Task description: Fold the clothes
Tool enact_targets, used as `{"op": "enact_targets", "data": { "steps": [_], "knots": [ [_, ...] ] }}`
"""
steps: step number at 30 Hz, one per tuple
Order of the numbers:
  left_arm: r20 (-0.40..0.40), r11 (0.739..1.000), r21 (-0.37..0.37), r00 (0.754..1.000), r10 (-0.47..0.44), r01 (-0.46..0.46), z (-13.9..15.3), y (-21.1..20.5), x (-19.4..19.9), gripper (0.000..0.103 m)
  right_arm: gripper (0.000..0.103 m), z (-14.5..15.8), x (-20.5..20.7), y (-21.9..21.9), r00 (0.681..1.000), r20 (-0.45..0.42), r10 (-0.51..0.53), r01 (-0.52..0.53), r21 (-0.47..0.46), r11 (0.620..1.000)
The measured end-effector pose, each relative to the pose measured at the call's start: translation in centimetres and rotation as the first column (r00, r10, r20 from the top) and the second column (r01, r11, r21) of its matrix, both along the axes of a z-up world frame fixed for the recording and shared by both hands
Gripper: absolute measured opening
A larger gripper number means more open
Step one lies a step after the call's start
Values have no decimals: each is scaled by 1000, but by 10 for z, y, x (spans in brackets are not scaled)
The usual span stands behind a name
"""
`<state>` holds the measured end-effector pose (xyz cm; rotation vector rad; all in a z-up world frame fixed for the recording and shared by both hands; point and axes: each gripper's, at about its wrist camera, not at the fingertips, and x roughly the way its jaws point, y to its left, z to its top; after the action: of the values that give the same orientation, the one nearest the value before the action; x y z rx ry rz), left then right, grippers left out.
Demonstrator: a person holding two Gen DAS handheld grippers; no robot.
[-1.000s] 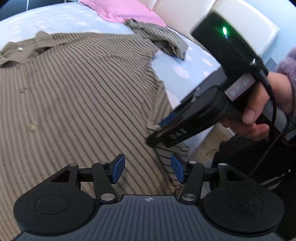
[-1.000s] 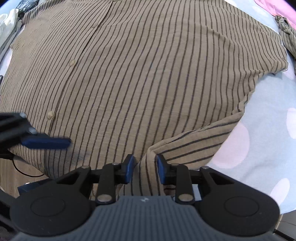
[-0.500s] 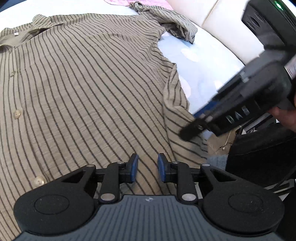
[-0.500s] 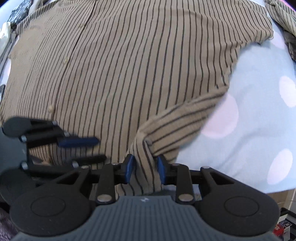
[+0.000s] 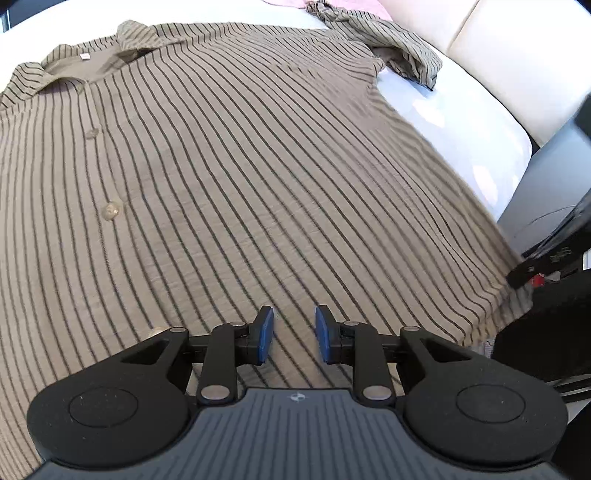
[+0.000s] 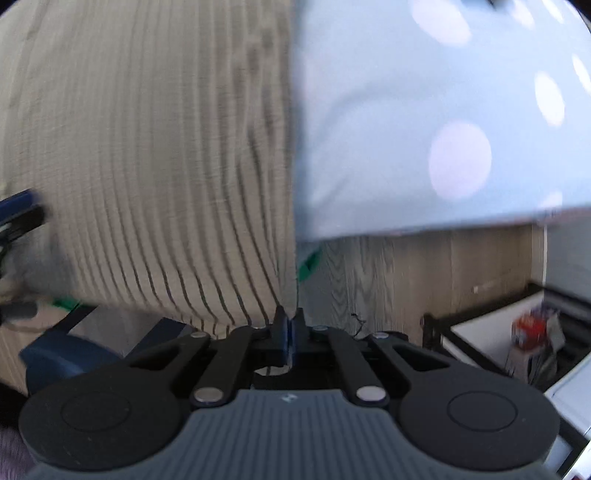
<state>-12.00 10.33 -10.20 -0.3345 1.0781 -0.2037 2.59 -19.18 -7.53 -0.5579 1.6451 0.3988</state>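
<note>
Shirt (image 5: 229, 177) lies button-side up on your bed sheet (image 5: 454, 110), tan with thin dark stripes. Long axis runs from the collar (image 5: 74, 66) at top left of the left wrist view down to the hem at the bottom edge; stripes follow that axis. One sleeve (image 5: 399, 55) is bunched at the upper right, next to a pink pillow (image 5: 354, 4). Two buttons (image 5: 110, 211) show on the placket. Small white tag inside the collar, writing too small to read. No brand readable anywhere.

Your left gripper (image 5: 291, 334) sits low over the hem area, blue pads a narrow gap apart with striped cloth lying under the gap; the pads don't press on it.

Your right gripper (image 6: 289, 325) has its pads pinched together on the shirt's edge (image 6: 184, 166); the cloth runs up and away from the pinch, taut along the side seam. That view is motion-blurred. The sheet (image 6: 424, 110) there is pale blue with pale pink dots. Below the bed edge: wood-grain floor (image 6: 388, 273), something green (image 6: 308, 264) by the shirt edge, a dark rack (image 6: 480, 317) at right.

In the left wrist view your right gripper's body (image 5: 554, 251) shows at the right edge, at the shirt's lower corner; its markings are blurred.
</note>
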Motion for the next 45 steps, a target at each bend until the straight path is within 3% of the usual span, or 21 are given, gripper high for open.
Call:
{"op": "enact_targets", "data": {
  "steps": [4,6,7,8,10,13,16,18,21,26,30,36,45],
  "knots": [
    [-12,1000,25,1000,16,-16,0,2,-5,22,3,-20,-4,3,999,-17,49,-50,-47,998],
    [-20,999,44,1000,23,-22,1,4,-9,22,9,-26,-9,12,997,9,74,-73,-72,995],
    [-24,999,47,999,25,-24,2,6,-11,22,13,-36,-16,25,996,33,85,-82,-87,993],
    [-28,999,47,999,27,-25,3,10,-14,22,27,-41,-20,37,993,74,96,-88,-101,991],
    [-34,999,18,999,35,-34,8,19,-21,22,34,-24,-16,43,975,187,117,-96,-120,988],
    [-35,998,-24,998,61,-62,19,44,-30,22,39,13,-8,50,918,382,104,-74,-93,993],
    [-38,995,-45,995,92,-94,31,73,-44,22,43,42,-2,61,887,461,40,-51,13,999],
    [-53,993,-35,993,106,-108,38,94,-56,22,43,51,-3,75,893,450,21,-61,74,995],
    [-92,994,-26,990,103,-106,44,124,-77,22,43,53,-17,104,899,429,91,-154,114,981],
    [-174,991,56,976,132,-124,47,156,-116,22,44,44,-58,153,860,442,256,-340,122,932],
    [-246,981,129,954,171,-142,44,169,-148,22,46,32,-72,174,832,447,329,-424,130,896],
    [-376,968,218,905,200,-123,22,168,-186,22,46,29,-81,193,825,442,353,-462,165,872],
    [-477,973,206,857,197,-109,-32,171,-181,22,46,27,-109,227,792,448,415,-543,205,814]
  ]
}}
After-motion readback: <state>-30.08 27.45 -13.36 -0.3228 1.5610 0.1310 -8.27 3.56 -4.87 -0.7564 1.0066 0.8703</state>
